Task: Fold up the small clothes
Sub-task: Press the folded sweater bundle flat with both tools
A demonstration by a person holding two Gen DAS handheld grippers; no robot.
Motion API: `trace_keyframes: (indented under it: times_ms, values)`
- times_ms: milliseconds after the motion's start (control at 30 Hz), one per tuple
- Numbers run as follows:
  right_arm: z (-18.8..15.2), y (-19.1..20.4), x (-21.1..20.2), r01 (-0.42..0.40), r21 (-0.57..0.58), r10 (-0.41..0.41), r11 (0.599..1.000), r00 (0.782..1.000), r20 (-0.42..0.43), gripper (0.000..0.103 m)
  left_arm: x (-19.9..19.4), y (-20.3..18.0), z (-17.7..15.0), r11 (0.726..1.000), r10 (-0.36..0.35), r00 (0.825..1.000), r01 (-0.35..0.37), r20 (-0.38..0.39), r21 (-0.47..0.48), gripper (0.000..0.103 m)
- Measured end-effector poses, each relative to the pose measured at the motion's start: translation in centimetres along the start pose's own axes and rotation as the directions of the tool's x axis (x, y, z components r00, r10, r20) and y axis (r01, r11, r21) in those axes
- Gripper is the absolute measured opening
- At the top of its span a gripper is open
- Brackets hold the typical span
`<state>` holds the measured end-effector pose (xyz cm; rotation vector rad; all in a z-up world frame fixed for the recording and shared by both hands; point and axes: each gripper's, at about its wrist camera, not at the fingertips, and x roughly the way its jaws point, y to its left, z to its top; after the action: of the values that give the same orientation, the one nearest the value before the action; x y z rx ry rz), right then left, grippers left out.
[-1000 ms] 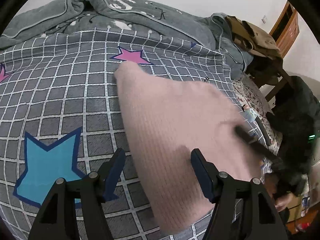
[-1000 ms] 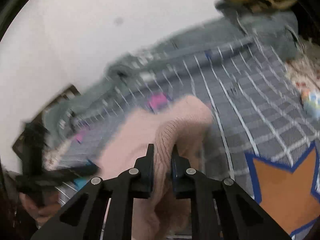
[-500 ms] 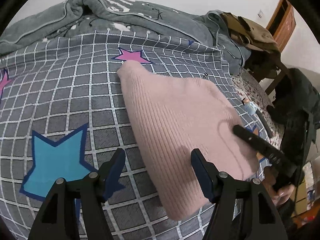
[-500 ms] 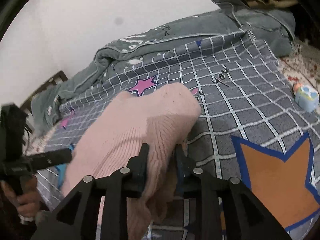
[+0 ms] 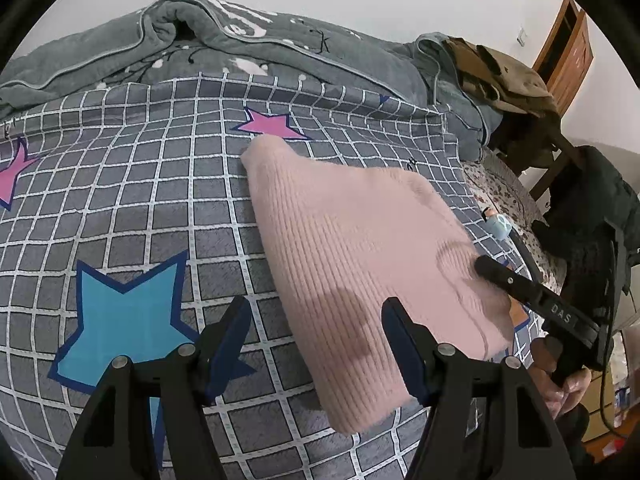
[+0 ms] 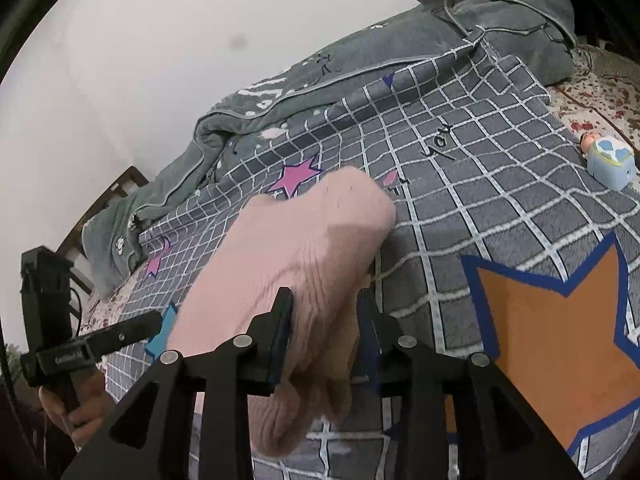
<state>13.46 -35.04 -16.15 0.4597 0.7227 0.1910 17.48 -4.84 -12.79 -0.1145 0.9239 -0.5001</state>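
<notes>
A folded pink knit garment (image 5: 352,248) lies flat on the grey checked blanket (image 5: 160,184). My left gripper (image 5: 316,328) is open and empty, hovering over the garment's near left edge. My right gripper (image 6: 326,312) has its jaws parted around the garment's (image 6: 304,248) folded right edge, with the knit bunched between the fingers but not pinched. In the left wrist view the right gripper's finger (image 5: 516,284) rests on the garment's right side. The left gripper (image 6: 124,332) shows at the left of the right wrist view.
A rumpled grey quilt (image 5: 240,48) lies along the wall behind the blanket. A small blue toy (image 6: 610,162) sits on the floral sheet at the right. Brown clothing (image 5: 496,72) hangs over a wooden chair at the far right.
The right gripper lowered the garment's edge onto the blanket and its jaws opened from shut on the knit. The left gripper stayed open, barely moving.
</notes>
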Motion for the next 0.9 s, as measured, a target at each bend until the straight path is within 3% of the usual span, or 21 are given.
trace_keyframes:
  times_ms: [267, 433, 500, 567, 600, 700, 900]
  values:
    - [2.3, -1.3, 2.4, 0.012, 0.073, -0.012, 0.997, 1.0, -0.005, 0.038, 1.0, 0.8, 1.1, 1.0, -0.002, 1.0, 0.002, 0.008, -0.006, 0.066]
    - [3.0, -2.2, 5.1, 0.011, 0.125, -0.003, 0.992, 0.998, -0.058, 0.041, 2.0, 1.6, 1.9, 1.0, -0.015, 1.0, 0.015, 0.012, -0.025, 0.066]
    - [3.1, -2.1, 5.6, 0.006, 0.105, 0.001, 0.994, 0.998, -0.063, 0.034, 2.5, 1.8, 2.2, 0.999, -0.021, 1.0, 0.021, 0.015, -0.033, 0.066]
    - [3.2, -2.0, 5.3, 0.006, 0.074, -0.004, 0.997, 0.999, -0.035, 0.015, 3.0, 1.9, 2.5, 0.999, -0.029, 0.999, 0.03, 0.016, -0.039, 0.066]
    - [3.2, -2.1, 4.9, 0.007, 0.064, -0.006, 0.998, 1.0, -0.012, 0.012, 3.3, 1.9, 2.6, 0.999, -0.031, 0.999, 0.032, 0.015, -0.042, 0.066]
    - [3.4, -3.9, 3.9, -0.016, 0.124, 0.009, 0.992, 0.998, 0.058, 0.009, 4.0, 1.8, 2.9, 0.998, -0.038, 0.999, 0.038, 0.01, -0.041, 0.066]
    - [2.7, -4.5, 5.4, 0.035, 0.115, -0.033, 0.993, 0.999, -0.014, 0.01, 4.8, 1.3, 3.3, 0.996, -0.075, 0.997, 0.074, -0.009, -0.044, 0.066]
